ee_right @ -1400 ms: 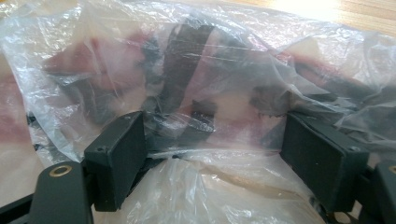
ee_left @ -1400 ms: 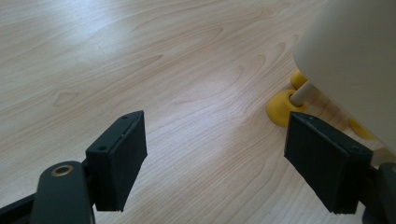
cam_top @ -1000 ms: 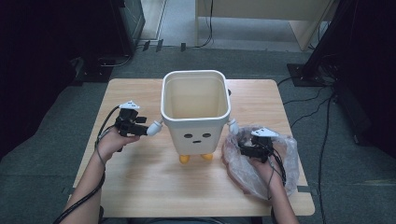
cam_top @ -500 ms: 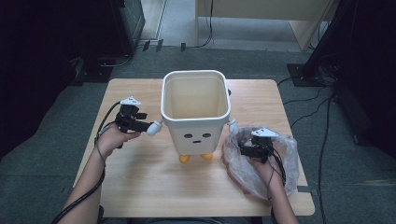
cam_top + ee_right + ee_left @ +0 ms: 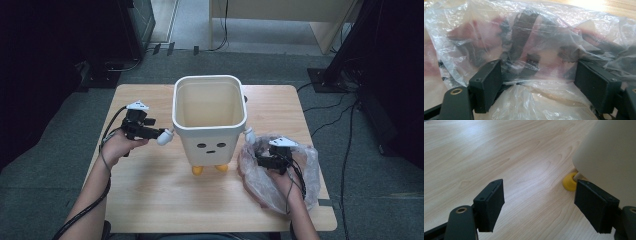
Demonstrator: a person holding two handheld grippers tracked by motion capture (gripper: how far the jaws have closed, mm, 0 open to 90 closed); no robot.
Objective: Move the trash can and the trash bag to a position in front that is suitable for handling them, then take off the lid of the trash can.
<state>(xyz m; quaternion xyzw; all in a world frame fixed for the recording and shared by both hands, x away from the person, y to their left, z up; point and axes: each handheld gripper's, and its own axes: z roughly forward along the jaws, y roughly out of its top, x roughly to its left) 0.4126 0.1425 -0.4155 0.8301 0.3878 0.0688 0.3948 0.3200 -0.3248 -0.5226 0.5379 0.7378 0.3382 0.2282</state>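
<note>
Empty white bin [image 5: 210, 115], crumpled plastic bag [image 5: 305, 172] beside

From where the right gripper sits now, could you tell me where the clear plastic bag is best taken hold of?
Probably at the raised, crumpled fold of the clear plastic bag lying between the open jaws of the right gripper, approached straight ahead and low along the table. The film bunches into a ridge there, giving the pads something to pinch; elsewhere it lies flat and slippery, right of the white bin.
</note>
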